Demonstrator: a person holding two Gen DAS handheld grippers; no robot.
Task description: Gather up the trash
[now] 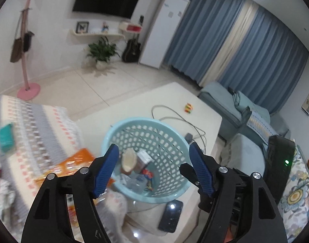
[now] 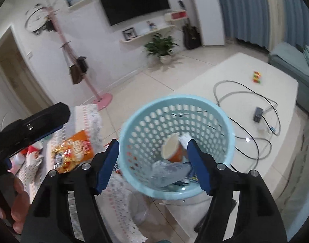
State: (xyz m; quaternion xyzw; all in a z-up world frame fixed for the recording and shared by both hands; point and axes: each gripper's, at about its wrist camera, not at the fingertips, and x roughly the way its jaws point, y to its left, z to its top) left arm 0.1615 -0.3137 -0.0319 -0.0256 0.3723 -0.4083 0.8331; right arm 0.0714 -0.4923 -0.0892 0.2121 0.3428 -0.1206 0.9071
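A light blue perforated basket (image 1: 154, 125) stands on the white table (image 1: 174, 97); it also shows in the right wrist view (image 2: 174, 101). Inside lie an orange paper cup (image 2: 172, 147), crumpled clear plastic (image 2: 166, 172) and wrappers. In the left wrist view the cup (image 1: 129, 160) lies beside a small carton (image 1: 144, 158). My left gripper (image 1: 153, 152) is open and empty above the basket. My right gripper (image 2: 153, 148) is open and empty above the basket. An orange snack bag (image 2: 73, 151) lies left of the basket on a patterned cloth (image 1: 33, 125); it also shows in the left wrist view (image 1: 73, 164).
A black phone (image 1: 171, 215) lies in front of the basket. Cables (image 2: 255, 109) and a small adapter (image 2: 258, 113) lie on the table right of it. A colourful small toy (image 1: 188, 107) sits farther back. A teal sofa (image 1: 245, 121) stands to the right. The left hand's device (image 2: 29, 125) shows at left.
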